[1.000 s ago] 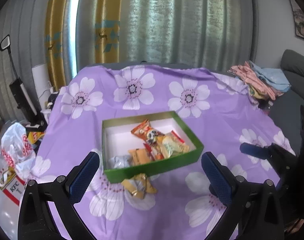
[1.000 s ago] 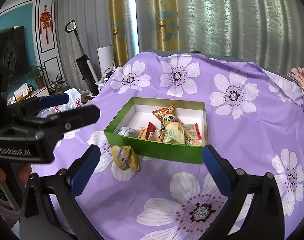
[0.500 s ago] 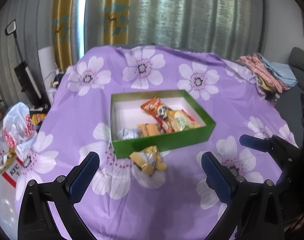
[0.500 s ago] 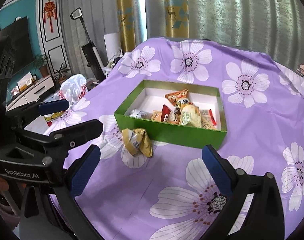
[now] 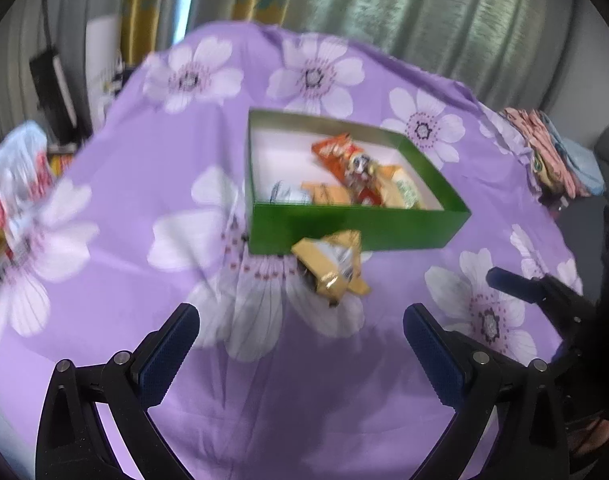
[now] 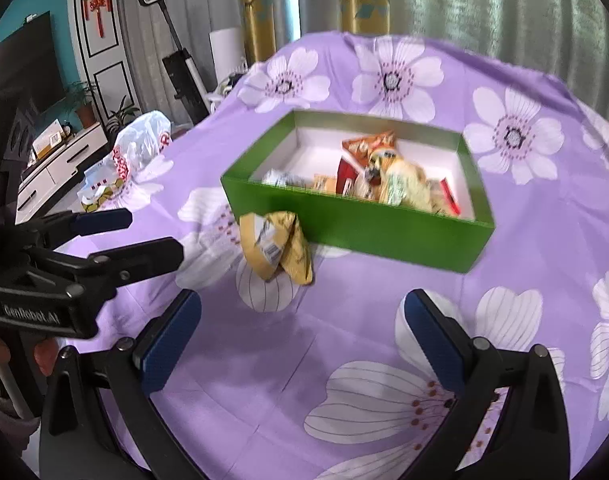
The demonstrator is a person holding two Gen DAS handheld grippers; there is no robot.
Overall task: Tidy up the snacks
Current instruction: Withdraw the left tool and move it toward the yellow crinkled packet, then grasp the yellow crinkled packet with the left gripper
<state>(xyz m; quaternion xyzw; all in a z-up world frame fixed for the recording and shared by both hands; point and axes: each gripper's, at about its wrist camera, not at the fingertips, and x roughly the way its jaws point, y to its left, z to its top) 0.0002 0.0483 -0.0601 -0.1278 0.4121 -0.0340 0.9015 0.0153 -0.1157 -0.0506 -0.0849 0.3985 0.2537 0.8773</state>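
A green box (image 5: 356, 230) (image 6: 360, 228) with a white inside holds several snack packets (image 5: 356, 172) (image 6: 388, 180) on the purple flowered cloth. A gold snack packet (image 5: 330, 262) (image 6: 274, 244) lies on the cloth against the box's near wall. My left gripper (image 5: 300, 354) is open and hovers short of the gold packet, nothing between its fingers. My right gripper (image 6: 302, 344) is also open and empty, a little nearer than the packet. The left gripper's black body (image 6: 64, 264) shows at the left of the right wrist view; the right gripper's finger (image 5: 516, 282) shows at the right of the left wrist view.
The table under the purple cloth (image 6: 544, 240) drops off at its left edge. A white plastic bag (image 6: 138, 148) (image 5: 16, 184) lies on the floor to the left. Folded clothes (image 5: 552, 152) are stacked at the far right. Curtains (image 6: 484, 8) hang behind.
Both grippers have moved forward and down toward the box and the gold packet, which look larger and closer now. Both stay open. The snacks have not moved.
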